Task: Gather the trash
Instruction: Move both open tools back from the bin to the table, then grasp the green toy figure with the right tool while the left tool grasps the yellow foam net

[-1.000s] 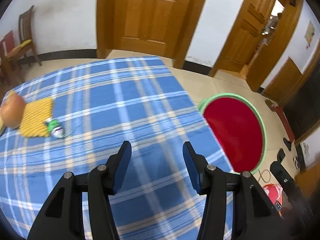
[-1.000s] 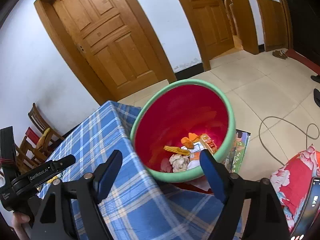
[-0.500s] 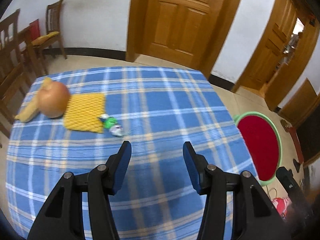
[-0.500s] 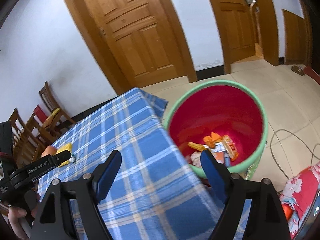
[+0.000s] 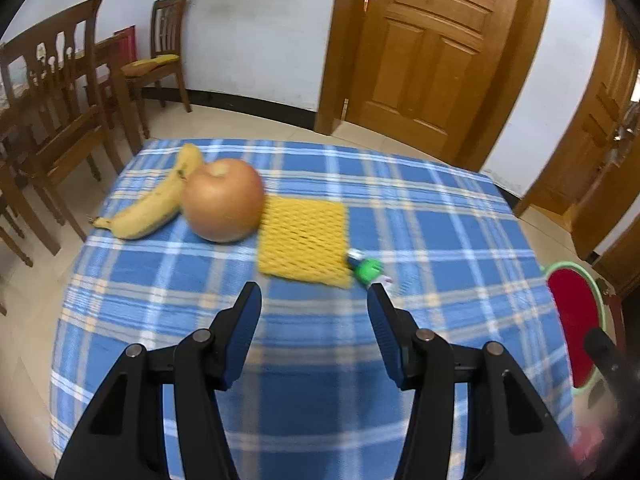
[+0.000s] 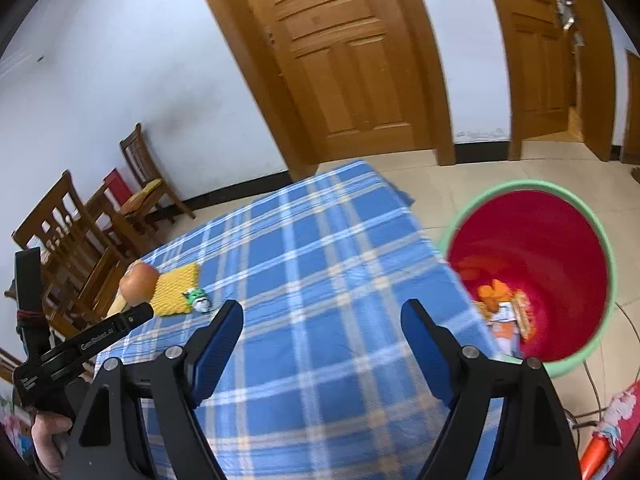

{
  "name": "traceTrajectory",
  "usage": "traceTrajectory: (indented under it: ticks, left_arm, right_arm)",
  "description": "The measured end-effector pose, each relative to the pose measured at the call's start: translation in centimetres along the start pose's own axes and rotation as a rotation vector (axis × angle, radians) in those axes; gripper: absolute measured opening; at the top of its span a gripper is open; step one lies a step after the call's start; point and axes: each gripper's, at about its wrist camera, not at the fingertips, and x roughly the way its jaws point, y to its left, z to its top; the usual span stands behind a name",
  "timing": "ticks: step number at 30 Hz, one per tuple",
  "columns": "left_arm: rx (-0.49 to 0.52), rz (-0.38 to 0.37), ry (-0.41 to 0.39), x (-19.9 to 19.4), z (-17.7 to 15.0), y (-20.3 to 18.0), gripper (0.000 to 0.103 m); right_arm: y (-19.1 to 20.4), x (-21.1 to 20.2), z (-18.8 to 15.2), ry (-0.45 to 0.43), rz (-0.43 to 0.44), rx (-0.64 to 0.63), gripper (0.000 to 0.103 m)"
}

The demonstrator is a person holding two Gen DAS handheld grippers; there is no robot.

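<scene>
Blue plaid tablecloth (image 5: pixel 420 236) (wooden doors (image 5: pixel 432 48) behind) spreads under both grippers, jaws apart, empty.

On the blue plaid tablecloth (image 5: pixel 420 240) lie four things: one yellow banana (image 5: pixel 150 210), one round orange-brown apple (image 5: pixel 223 200), one square of yellow foam fruit netting (image 5: pixel 304 240) and one small crumpled green-and-white wrapper (image 5: pixel 368 270). Beside that cloth stands one red bin with a green rim (image 6: pixel 532 276). Beyond it: two brown wooden doors (image 6: pixel 344 64).
</scene>
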Motion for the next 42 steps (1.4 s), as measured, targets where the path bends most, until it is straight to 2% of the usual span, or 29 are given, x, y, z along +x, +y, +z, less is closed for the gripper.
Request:
traceTrajectory:
  ticks: [5, 11, 21, 26, 33, 42]
  left_arm:
    - [-0.015, 0.042, -0.002, 1.4, 0.5, 2.2, 0.055]
    - [-0.065, 0.046, -0.002, 2.6, 0.4, 4.3, 0.055]
    - [-0.081, 0.063, -0.043, 2.7, 0.4, 5.4, 0.055]
    - [-0.111, 0.051, -0.041, 2.6, 0.2, 6.3, 0.055]
    - [-0.13, 0.045, -0.021, 3.1, 0.1, 6.7, 0.055]
    - [-0.148, 0.049, -0.023, 3.2, 0.1, 7.2, 0.055]
  right_arm:
    - [3.0, 2.6, 0.4, 0.039, 0.036, -0.052, 0.083]
    - [6.1, 5.9, -0.1, 0.094, 0.068, -0.11, 0.082]
    - [10.4, 10.5, -0.8, 0.181, 0.109, -0.219, 0.062]
    - [12.0, 12.3, -1.2, 0.221, 0.124, -0.249, 0.061]
    - [13.9, 13.7, -1.4, 0.232, 0.132, -0.302, 0.051]
    - [14.3, 14.7, -1.4, 0.24, 0.125, -0.31, 0.04]
